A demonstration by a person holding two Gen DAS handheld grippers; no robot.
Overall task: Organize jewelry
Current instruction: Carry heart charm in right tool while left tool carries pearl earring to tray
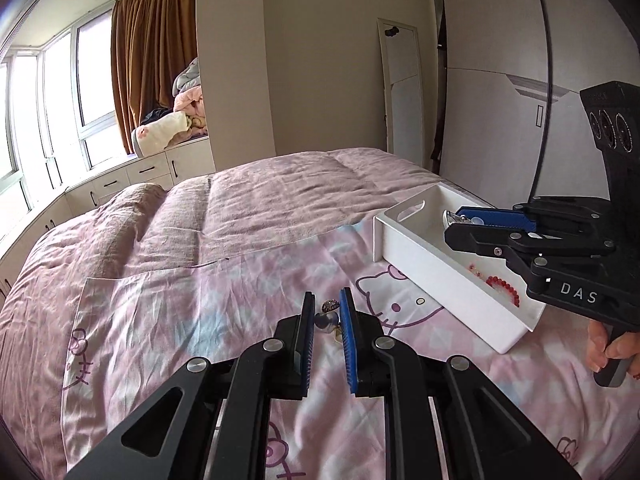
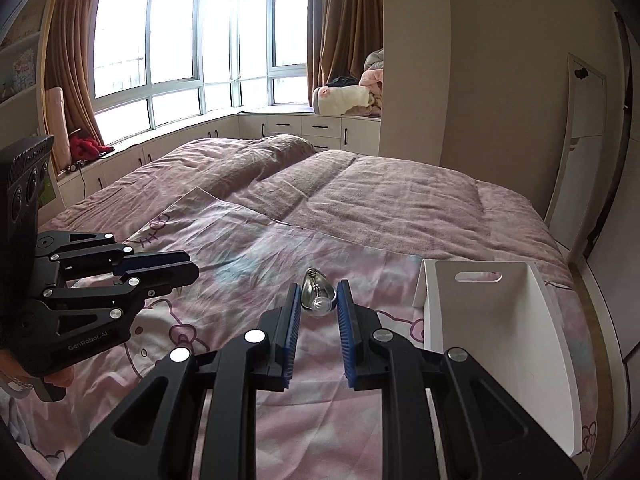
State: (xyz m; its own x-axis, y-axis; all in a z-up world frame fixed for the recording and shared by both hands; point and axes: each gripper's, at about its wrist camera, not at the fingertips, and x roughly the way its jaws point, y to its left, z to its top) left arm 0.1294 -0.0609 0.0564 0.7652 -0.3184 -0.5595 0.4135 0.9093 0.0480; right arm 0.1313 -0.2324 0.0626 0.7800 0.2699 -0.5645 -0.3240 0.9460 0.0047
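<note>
A white open box [image 1: 436,264] sits on the Hello Kitty bed sheet; a red bead bracelet [image 1: 506,286] and a small earring lie in it. My left gripper [image 1: 325,308] is low over the sheet, its jaws narrowly apart around a small silver ring piece [image 1: 325,319] with a dark sparkly piece [image 1: 330,305] behind it. My right gripper [image 2: 318,300] grips a silver teardrop-shaped jewel piece [image 2: 317,294] between its blue pads, held over the sheet left of the box [image 2: 496,320]. In the left wrist view the right gripper [image 1: 454,222] hangs over the box.
The bed [image 1: 240,208] carries a mauve quilt behind the sheet. A mirror [image 1: 402,88] leans on the wall and a wardrobe [image 1: 500,80] stands right. Window-seat cabinets [image 2: 304,128] with piled blankets run along the far side.
</note>
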